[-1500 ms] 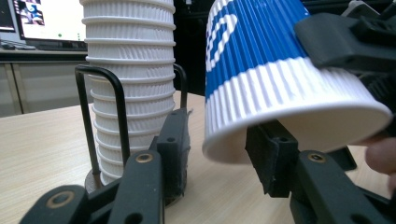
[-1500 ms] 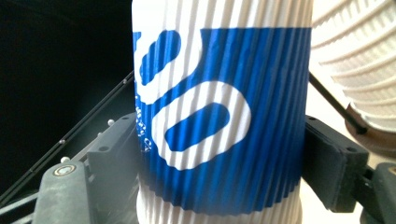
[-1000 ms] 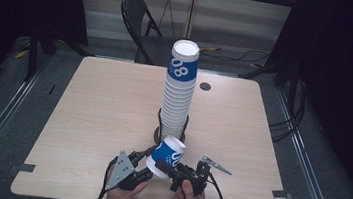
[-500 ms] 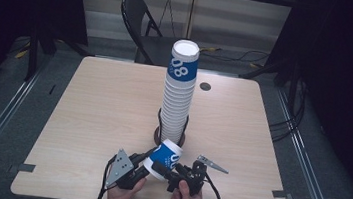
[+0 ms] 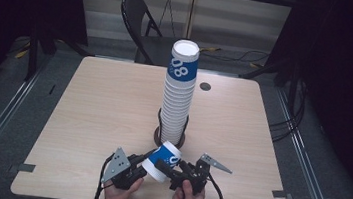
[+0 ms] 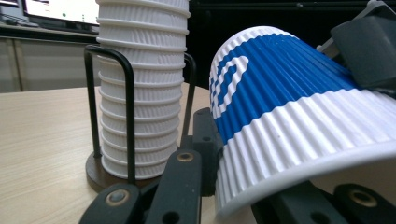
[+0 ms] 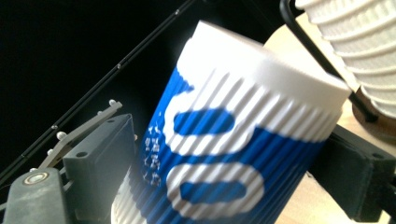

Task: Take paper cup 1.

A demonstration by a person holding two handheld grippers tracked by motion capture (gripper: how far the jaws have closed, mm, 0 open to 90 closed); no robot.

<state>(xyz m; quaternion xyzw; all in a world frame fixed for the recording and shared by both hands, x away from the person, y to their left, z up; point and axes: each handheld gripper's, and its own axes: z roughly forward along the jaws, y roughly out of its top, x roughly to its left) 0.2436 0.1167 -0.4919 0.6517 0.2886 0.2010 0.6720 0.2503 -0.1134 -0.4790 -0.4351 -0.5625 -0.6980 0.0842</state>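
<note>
The paper cup [image 5: 161, 161] is lying on its side near the table's [image 5: 94, 100] front edge, at roughly 6 o'clock from the tall stack of cups [image 5: 178, 97], and it's sitting between both tools. It's a ribbed, corrugated-sleeve kind of cup, white at both ends with a blue band around the middle and a big white "8" printed on it; there's some tiny print next to the digit in the right gripper view, but it's too small for me to read. The top cup of the stack is showing the same blue band and "8".

The stack is standing upright in a black wire holder [image 5: 159, 123] on a round dark base, just past the lying cup at 12 o'clock.

The left gripper [image 5: 143, 165] is pinching the cup's wide rim end [image 6: 299, 154]; its jaws have just been closing, going from loosely spread around the rim a second ago to pressing on it now. The right gripper [image 5: 166, 169] is coming in from about 4 o'clock, and its jaws are clamping the cup's body from either side [image 7: 224, 154]. Compared with a second back, the cup and both hands are sitting pretty much where they were.

The table is pale wood-grain laminate, smooth and matte.
</note>
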